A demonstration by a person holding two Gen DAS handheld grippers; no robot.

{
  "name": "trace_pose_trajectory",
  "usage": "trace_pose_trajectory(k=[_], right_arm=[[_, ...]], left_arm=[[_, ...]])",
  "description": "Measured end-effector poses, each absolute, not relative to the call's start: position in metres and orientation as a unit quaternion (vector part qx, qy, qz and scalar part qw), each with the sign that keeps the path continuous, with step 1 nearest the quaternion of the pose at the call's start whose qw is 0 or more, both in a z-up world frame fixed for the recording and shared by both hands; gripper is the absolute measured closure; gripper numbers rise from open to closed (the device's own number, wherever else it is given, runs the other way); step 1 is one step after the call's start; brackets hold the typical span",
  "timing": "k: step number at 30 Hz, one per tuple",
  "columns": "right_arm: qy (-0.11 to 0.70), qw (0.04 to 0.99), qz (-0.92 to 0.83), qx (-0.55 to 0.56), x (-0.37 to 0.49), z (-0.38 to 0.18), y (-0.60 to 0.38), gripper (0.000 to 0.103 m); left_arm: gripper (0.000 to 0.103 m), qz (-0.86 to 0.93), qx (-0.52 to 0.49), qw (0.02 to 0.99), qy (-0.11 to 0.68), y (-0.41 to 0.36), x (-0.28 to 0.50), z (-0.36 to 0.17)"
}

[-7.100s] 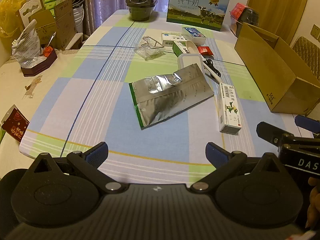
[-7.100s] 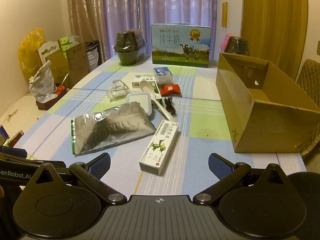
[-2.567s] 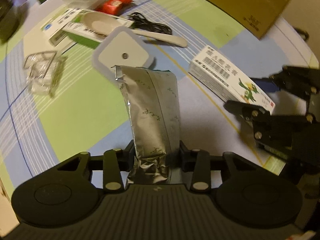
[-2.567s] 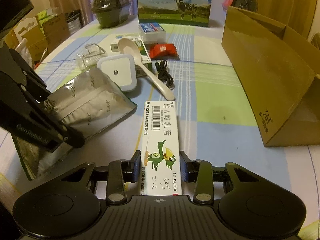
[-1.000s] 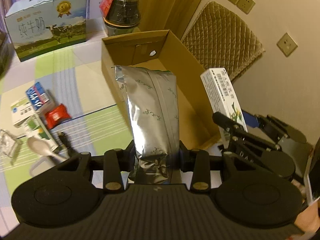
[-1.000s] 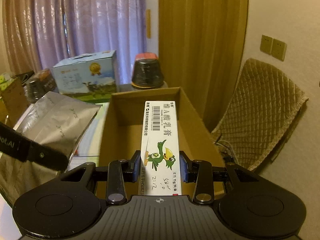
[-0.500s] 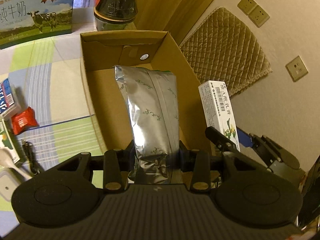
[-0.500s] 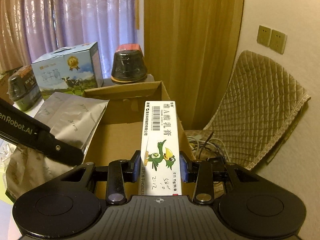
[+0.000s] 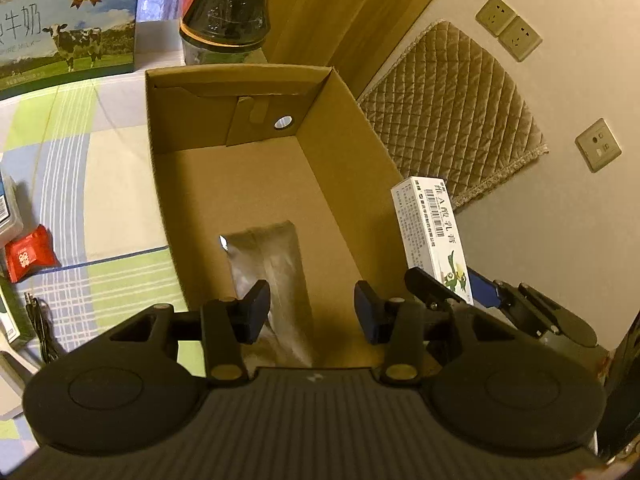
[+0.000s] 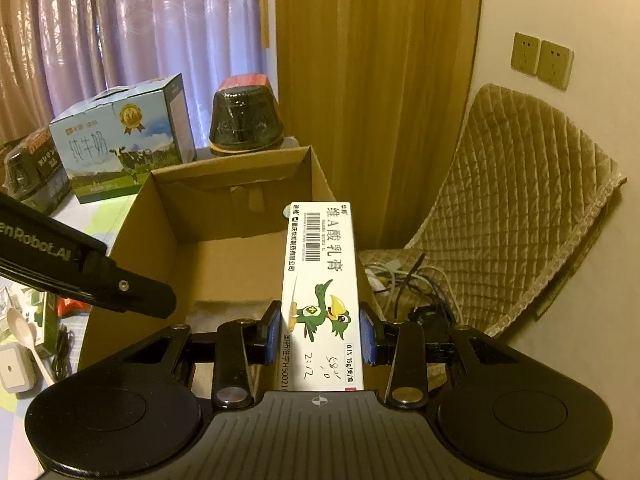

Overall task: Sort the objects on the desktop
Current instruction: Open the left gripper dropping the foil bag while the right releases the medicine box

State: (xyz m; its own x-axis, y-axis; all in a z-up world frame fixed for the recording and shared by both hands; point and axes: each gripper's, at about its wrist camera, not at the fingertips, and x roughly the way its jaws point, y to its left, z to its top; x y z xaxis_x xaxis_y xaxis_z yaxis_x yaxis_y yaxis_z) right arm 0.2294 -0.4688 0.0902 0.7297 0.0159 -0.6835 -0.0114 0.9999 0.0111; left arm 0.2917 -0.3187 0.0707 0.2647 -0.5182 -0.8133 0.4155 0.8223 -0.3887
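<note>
Curtains in purple and mustard are hanging behind a checked surface [image 9: 100, 184] where an open cardboard box [image 9: 340, 120] is standing at the edge, beside a quilted chair back [image 9: 452, 112].

Above that box, the left gripper [image 9: 312, 312] is hovering with its blue-padded fingers spread apart and nothing between them. Directly below it, the silver foil pouch [image 9: 272, 264] is lying inside the box, blurred, its lower end hidden behind the gripper body.

To its right, the right gripper [image 10: 320, 336] is clenching a white ointment carton [image 10: 320, 280] printed with a green bird, both pads pressing on its long sides. The carton is pointing forward, held in the air just over the box's right wall and near corner.

Farther out, a milk carton case [image 9: 60, 36] and a dark lidded container [image 9: 226, 12] are standing behind the box. A red packet [image 9: 28, 256], a black cable [image 9: 38, 324], a white spoon [image 10: 24, 332] and a white square device [image 10: 14, 368] are lying on the surface to the left.
</note>
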Motion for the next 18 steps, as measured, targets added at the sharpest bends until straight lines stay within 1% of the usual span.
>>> trace_pose_trajectory(k=[9, 10, 12, 14, 18], right_arm=[[0.363, 0.931, 0.020, 0.025, 0.225, 0.093, -0.468, 0.067], [0.363, 0.931, 0.022, 0.028, 0.226, 0.094, -0.468, 0.066], [0.363, 0.931, 0.017, 0.030, 0.225, 0.097, -0.468, 0.055], [0.360, 0.932, 0.015, 0.029, 0.223, 0.100, -0.468, 0.052], [0.357, 0.934, 0.014, 0.025, 0.214, 0.105, -0.468, 0.049]], left_arm=[[0.063, -0.294, -0.022, 0.805, 0.514, -0.308, 0.282, 0.079], [0.063, -0.295, -0.021, 0.806, 0.513, -0.307, 0.281, 0.081], [0.061, -0.295, -0.017, 0.808, 0.510, -0.305, 0.279, 0.083], [0.057, -0.296, -0.012, 0.808, 0.509, -0.301, 0.276, 0.084], [0.055, -0.294, -0.007, 0.809, 0.508, -0.291, 0.271, 0.087]])
